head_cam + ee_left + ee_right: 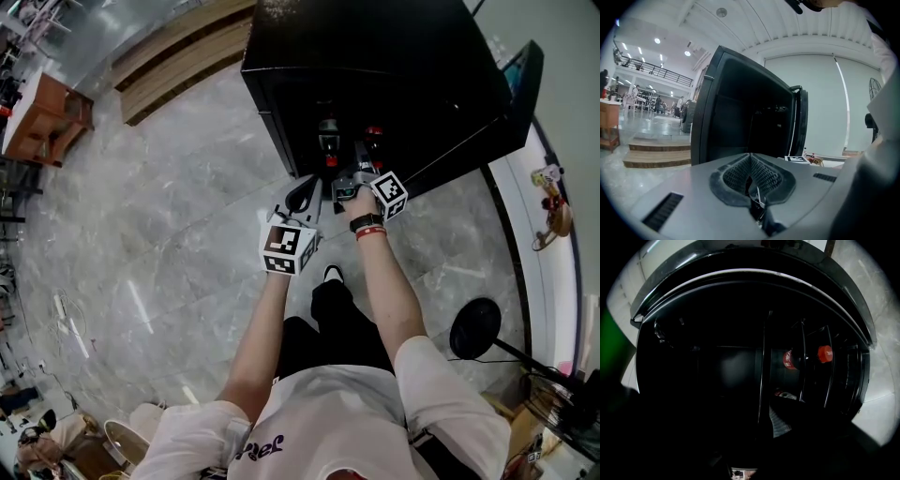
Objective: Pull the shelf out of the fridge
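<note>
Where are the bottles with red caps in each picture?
Head view: red-capped bottles upper middle, inside the black fridge.
Left gripper view: not visible; the inside of the fridge is too dark.
Right gripper view: red-capped bottles right of centre, in the dark interior.
Shared landmark: the fridge, in all three.

- A grey marble floor (169, 244) is seen all around
- Wooden steps (178, 56) are laid at the top left
- An orange wooden table (47, 117) is set far left
- Two red-capped bottles (328, 141) are stood side by side
- A black round stand base (475, 328) is placed at right
</note>
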A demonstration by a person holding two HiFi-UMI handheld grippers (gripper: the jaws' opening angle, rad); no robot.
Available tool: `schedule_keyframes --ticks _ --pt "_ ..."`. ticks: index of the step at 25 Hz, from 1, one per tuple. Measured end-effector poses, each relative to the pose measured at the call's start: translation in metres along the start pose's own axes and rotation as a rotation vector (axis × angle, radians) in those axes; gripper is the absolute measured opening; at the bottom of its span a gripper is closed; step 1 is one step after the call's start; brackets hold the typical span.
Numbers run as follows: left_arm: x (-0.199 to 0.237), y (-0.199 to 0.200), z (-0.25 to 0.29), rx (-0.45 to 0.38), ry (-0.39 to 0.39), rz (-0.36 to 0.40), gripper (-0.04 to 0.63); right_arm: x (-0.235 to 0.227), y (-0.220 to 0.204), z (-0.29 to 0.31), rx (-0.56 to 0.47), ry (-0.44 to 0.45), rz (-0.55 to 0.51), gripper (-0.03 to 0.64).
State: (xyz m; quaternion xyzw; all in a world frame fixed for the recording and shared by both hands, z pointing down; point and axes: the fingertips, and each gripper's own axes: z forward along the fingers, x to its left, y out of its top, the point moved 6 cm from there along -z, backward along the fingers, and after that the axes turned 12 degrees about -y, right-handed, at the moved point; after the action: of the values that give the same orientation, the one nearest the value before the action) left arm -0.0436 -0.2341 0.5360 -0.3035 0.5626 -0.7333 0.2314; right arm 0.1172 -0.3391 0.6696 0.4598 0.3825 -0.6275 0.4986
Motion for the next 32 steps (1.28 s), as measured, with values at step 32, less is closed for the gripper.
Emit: schedule_keyframes --ticks 32 --pt "0.035 -0.015 0.035 -0.014 0.025 -0.029 0.020 -0.017 0.011 0.091 -0.005 0.069 0.147 0.204"
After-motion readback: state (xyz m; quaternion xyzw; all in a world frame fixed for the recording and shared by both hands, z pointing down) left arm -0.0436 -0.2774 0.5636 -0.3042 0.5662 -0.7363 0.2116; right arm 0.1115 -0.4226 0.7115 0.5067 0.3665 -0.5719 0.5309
